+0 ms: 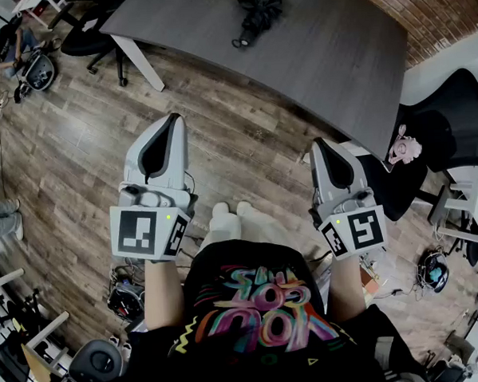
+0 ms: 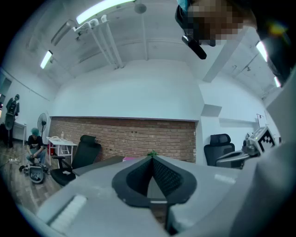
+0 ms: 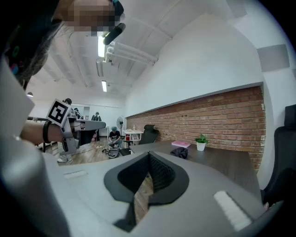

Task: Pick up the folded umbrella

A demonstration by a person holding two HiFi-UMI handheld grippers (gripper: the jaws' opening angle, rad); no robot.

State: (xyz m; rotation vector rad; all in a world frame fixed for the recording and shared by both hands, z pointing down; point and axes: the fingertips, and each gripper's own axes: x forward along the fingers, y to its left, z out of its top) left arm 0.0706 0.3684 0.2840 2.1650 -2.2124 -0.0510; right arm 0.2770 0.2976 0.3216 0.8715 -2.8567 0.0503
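The folded black umbrella (image 1: 257, 9) lies on the far part of the dark grey table (image 1: 328, 54), its strap trailing toward the near edge. In the right gripper view the umbrella (image 3: 179, 152) is a small dark bundle on the table top (image 3: 222, 162). Both grippers hover over the wooden floor, well short of the table. My left gripper (image 1: 174, 118) is shut, its tips meeting with nothing between them (image 2: 151, 157). My right gripper (image 1: 316, 142) is also shut and empty (image 3: 149, 154), pointing toward the table's near corner.
A black office chair (image 1: 451, 119) stands at the right of the table and another (image 1: 95, 34) at its far left. A pink book (image 3: 180, 144) and a small potted plant (image 3: 200, 142) sit beyond the umbrella. A person (image 2: 34, 143) crouches by gear at the far left.
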